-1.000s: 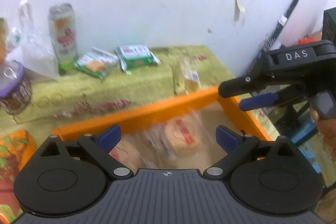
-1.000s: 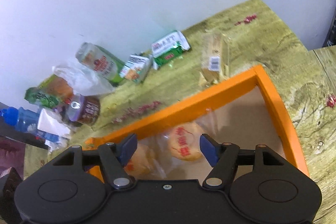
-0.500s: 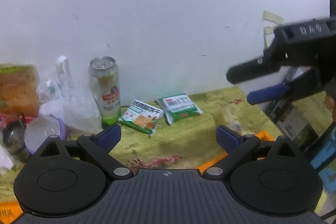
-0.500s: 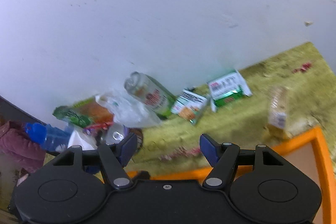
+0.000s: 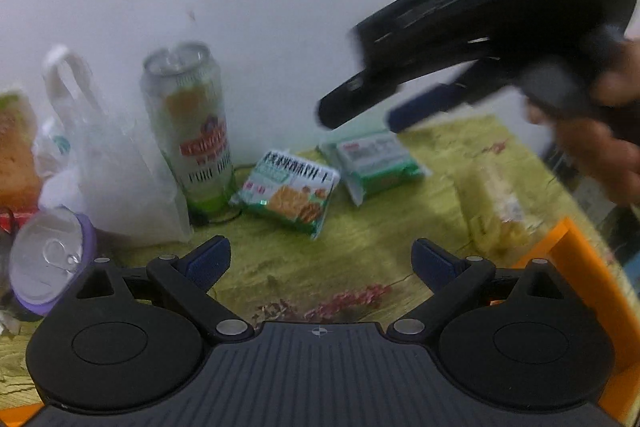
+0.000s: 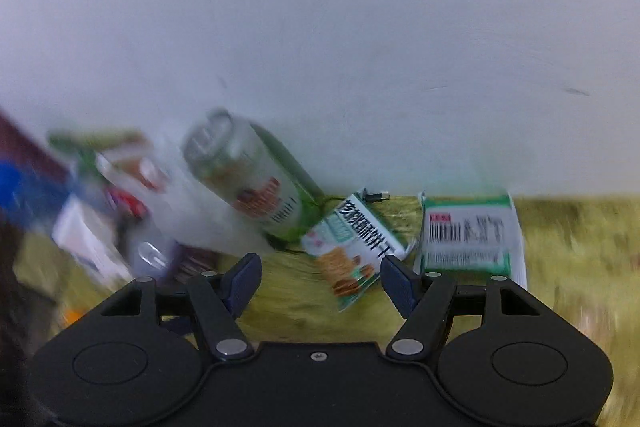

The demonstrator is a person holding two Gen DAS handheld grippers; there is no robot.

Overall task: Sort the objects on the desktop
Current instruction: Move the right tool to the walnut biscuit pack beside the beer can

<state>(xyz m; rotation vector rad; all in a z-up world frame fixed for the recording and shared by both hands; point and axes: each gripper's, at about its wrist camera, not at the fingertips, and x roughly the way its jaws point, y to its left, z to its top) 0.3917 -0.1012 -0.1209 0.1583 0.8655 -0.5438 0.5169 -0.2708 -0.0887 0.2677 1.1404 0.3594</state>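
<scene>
My left gripper (image 5: 320, 263) is open and holds nothing, above the green patterned tabletop. Ahead of it a cracker packet (image 5: 288, 191) lies flat beside a tall green drink can (image 5: 192, 135) and a green snack packet (image 5: 372, 163). My right gripper (image 5: 364, 115), held by a hand, hangs blurred above the green packet at the upper right. In the right wrist view the right gripper (image 6: 322, 281) has its jaws opening with nothing pressed between them. The cracker packet (image 6: 348, 251) lies just beyond its fingertips, the green packet (image 6: 468, 235) to the right, the can (image 6: 248, 179) to the left.
A clear plastic bag (image 5: 108, 179) and a purple-lidded tin (image 5: 48, 267) crowd the left by the white wall. A clear-wrapped pastry pack (image 5: 500, 203) lies right of the snacks. The orange tray's corner (image 5: 580, 267) is at the lower right.
Both views swung away from the orange tray with its wrapped buns toward the snacks by the wall. The right gripper crossed leftward over the green packet and its fingers spread a little.
</scene>
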